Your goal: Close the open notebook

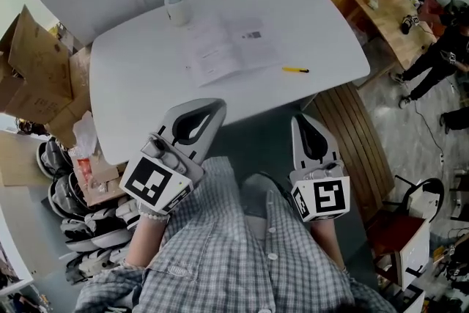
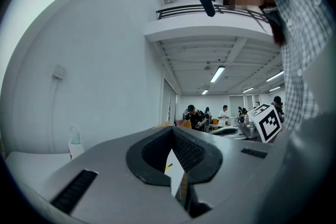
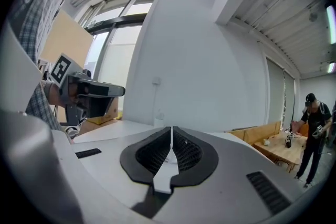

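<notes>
On the far side of the surface (image 1: 132, 84), the notebook (image 1: 227, 49) lies open and untouched, while the left hand-held gripper (image 1: 217, 108) and right hand-held gripper (image 1: 301, 121) hang short of it, both closed and empty.

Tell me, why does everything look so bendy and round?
The lenses are very wide. In the head view the white table bulges like a bubble. The left gripper view has black corners, and its walls curve. In the right gripper view the window glares pale and washed out.
</notes>
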A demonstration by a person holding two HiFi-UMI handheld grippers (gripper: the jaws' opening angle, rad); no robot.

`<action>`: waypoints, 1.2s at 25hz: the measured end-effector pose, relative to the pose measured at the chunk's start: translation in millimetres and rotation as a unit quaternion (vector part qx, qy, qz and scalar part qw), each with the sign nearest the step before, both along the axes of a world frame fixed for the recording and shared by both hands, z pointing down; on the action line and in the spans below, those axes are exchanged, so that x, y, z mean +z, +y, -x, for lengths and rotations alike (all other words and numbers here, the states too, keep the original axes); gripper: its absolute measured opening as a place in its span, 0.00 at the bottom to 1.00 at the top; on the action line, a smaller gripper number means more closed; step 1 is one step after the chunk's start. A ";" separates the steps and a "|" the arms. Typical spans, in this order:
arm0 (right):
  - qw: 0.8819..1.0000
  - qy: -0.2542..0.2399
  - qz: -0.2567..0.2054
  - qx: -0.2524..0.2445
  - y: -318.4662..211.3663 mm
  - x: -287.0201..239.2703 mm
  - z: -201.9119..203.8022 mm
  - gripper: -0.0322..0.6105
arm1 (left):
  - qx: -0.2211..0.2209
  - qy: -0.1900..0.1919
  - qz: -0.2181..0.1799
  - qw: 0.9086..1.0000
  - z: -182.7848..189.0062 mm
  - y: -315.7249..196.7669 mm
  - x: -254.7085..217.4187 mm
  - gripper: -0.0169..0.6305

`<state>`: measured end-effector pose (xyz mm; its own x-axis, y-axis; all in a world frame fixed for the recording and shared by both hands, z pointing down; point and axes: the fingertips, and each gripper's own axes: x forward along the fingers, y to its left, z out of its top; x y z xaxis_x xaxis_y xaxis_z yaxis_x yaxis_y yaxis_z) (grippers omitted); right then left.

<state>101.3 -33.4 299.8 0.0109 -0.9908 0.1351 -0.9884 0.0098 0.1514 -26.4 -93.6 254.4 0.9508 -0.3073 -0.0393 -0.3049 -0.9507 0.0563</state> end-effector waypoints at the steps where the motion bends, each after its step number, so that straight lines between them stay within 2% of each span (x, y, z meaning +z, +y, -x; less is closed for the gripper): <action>1: 1.000 -0.003 0.001 -0.002 -1.1 0.9 0.7 0.09 | 0.001 0.004 0.008 1.000 1.4 -0.6 -0.3 0.04; 4: 1.000 -0.008 0.003 -0.003 -5.4 3.2 -2.6 0.09 | -0.002 0.015 0.025 1.000 5.2 -3.8 -1.3 0.04; 7: 0.999 0.031 0.011 -0.009 -15.0 3.7 -0.4 0.09 | -0.012 0.009 0.025 1.000 10.7 -10.2 2.5 0.04; 12: 0.993 0.094 0.036 -0.060 -35.4 14.1 19.2 0.09 | -0.036 0.004 0.039 0.999 17.9 -24.5 10.3 0.04; 17: 0.993 0.069 0.041 -0.086 -54.9 17.2 18.8 0.09 | -0.049 -0.001 0.054 0.997 8.1 -39.9 17.8 0.04; 23: 0.992 0.060 0.046 -0.098 -80.9 13.1 -10.8 0.09 | -0.073 -0.013 0.067 0.995 -12.6 -62.6 25.9 0.04; 30: 0.987 0.065 0.050 -0.138 -111.3 11.5 -37.9 0.09 | -0.116 -0.006 0.129 0.985 -34.1 -91.7 43.8 0.04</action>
